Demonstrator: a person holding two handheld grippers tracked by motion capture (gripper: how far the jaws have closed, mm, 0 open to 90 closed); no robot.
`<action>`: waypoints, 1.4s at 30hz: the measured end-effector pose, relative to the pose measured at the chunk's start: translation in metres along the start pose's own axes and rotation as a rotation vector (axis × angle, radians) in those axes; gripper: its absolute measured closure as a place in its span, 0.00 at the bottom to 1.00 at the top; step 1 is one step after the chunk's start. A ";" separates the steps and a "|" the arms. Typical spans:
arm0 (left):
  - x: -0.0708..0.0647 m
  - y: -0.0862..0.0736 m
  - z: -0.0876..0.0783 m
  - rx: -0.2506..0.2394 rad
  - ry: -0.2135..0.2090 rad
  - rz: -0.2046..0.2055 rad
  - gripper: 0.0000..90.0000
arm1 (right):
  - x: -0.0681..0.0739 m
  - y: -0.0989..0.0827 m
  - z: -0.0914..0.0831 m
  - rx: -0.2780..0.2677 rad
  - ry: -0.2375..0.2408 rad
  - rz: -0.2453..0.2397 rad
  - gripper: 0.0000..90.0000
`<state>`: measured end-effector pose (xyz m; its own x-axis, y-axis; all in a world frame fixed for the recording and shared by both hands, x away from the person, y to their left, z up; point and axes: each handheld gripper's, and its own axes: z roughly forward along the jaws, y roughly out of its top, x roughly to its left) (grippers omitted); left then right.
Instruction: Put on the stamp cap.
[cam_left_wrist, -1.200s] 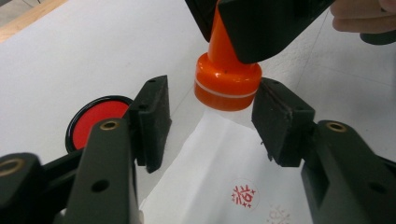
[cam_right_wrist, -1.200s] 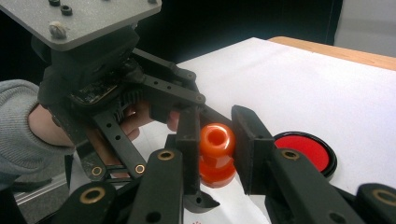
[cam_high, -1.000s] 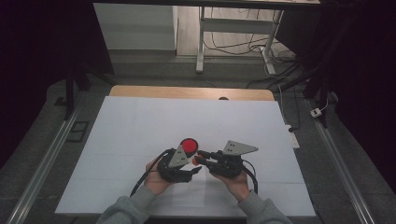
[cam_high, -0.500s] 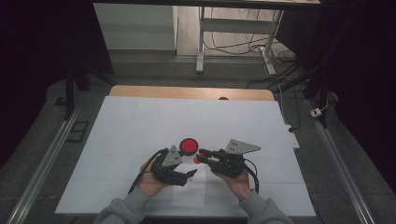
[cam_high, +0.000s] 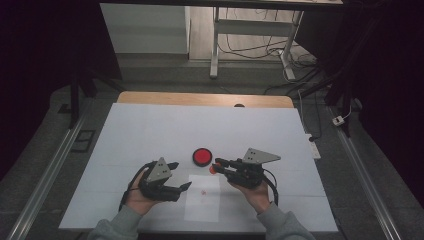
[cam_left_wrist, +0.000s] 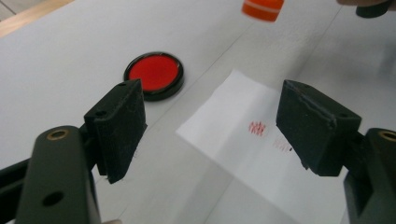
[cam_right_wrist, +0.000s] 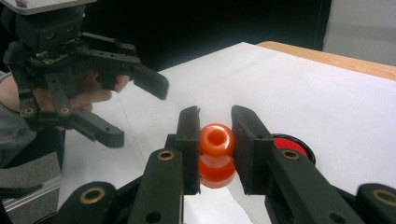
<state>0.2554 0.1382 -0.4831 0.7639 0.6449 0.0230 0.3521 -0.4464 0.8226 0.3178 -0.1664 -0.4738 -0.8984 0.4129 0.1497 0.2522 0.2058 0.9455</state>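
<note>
Quick count first: two grippers, one orange stamp, one round red ink pad, one sheet of white paper, all on one table covered in white.

The right gripper (cam_high: 216, 165) is clamped on the orange stamp (cam_high: 212, 169). In the right gripper view you can see it well: the stamp (cam_right_wrist: 216, 155) is a little waisted, knob-shaped thing, squeezed right between the two black pads, with a hole in the end that faces the camera. It's held up off the table, and in the high view it hangs just beside the ink pad (cam_high: 202, 156), on that pad's right, close to the top right corner of the paper (cam_high: 202, 197).

The left gripper (cam_high: 181, 176) has nothing in it. Its jaws have just been opening and now stand wide apart with only air between them. In the left gripper view the gap between the two pads frames the paper (cam_left_wrist: 243, 154), which lies flat and carries a couple of small red stamped marks (cam_left_wrist: 257, 128). The ink pad (cam_left_wrist: 153, 75) sits further out, past the left-hand pad, black rim with a red middle. The stamp (cam_left_wrist: 263, 9) peeks in at the top edge of that view, well away from the left gripper's jaws.

The left gripper (cam_right_wrist: 140, 100) also shows in the right gripper view, upper left, held in a hand (cam_right_wrist: 88, 93), jaws spread.

The paper lies between the two hands, just near of the ink pad, not touching it.
</note>
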 end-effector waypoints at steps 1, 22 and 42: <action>0.002 -0.003 -0.003 0.001 0.002 -0.008 0.27 | 0.000 0.000 0.000 0.001 -0.003 -0.001 0.81; 0.033 -0.068 -0.055 0.015 0.100 -0.164 0.28 | -0.008 0.001 -0.005 0.004 -0.038 -0.014 0.81; 0.036 -0.071 -0.053 0.022 0.104 -0.176 0.28 | -0.014 -0.001 -0.001 0.034 -0.068 -0.035 0.80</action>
<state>0.2289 0.2259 -0.5107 0.6303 0.7739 -0.0607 0.4874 -0.3337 0.8069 0.3295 -0.1732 -0.4764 -0.8805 0.4642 0.0960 0.2345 0.2506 0.9393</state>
